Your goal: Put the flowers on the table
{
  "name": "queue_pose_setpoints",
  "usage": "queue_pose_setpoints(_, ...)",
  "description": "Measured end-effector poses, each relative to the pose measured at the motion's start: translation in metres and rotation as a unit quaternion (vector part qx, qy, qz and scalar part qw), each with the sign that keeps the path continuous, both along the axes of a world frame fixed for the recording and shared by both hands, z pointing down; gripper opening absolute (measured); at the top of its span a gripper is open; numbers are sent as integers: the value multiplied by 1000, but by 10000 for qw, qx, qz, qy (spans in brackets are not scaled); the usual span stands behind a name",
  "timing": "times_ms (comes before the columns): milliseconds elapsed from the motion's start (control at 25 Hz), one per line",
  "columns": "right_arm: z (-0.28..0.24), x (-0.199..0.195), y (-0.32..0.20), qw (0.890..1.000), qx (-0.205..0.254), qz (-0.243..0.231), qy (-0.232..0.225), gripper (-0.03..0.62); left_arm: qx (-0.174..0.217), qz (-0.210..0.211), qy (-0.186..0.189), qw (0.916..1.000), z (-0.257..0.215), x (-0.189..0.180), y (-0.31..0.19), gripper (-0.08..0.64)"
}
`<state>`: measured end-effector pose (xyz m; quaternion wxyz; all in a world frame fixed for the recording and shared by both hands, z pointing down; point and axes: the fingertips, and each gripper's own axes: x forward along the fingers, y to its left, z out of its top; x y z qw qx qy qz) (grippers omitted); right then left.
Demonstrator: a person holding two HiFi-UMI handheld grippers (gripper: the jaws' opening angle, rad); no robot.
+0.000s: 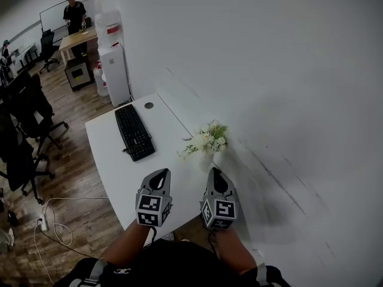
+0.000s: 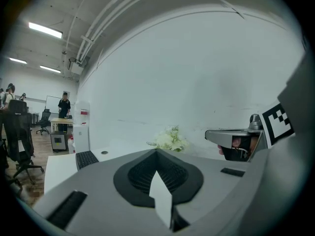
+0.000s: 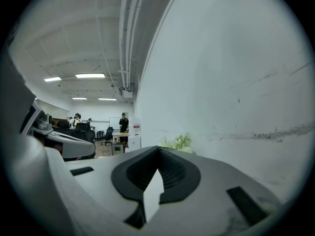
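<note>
Looks done: flowers (image 1: 207, 139) already standing on tabletop (image 1: 119, 166) by the wall, just ahead of left gripper (image 1: 160, 175) and right gripper (image 1: 216, 173), both 2 pressed together, empty.

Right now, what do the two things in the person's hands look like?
The left tool and right tool are grey pointed shells with black ribbed insides. Each carries a cube of black-and-white square markers. The person wears a black top.
</note>
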<state>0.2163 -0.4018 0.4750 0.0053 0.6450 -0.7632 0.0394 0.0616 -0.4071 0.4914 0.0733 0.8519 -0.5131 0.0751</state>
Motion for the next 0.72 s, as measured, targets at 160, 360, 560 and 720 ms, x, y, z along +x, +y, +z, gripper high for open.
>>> queue_pose_setpoints(160,4,-2,-2,10000,-56,-16,-25,0,-67,-15,49,10000,3,-1,-1,0)
queue_pose_setpoints(360,7,2,-1,9999,-133,48,-27,1,-144,50,62,9999,4,3,1,0)
queue_pose_setpoints(560,13,5,-2,9999,-150,73,-29,2,-156,30,100,9998,8,3,-2,1)
queue_pose_setpoints(720,13,10,-2,9998,-154,111,-49,0,-179,59,118,9998,9,4,-1,1)
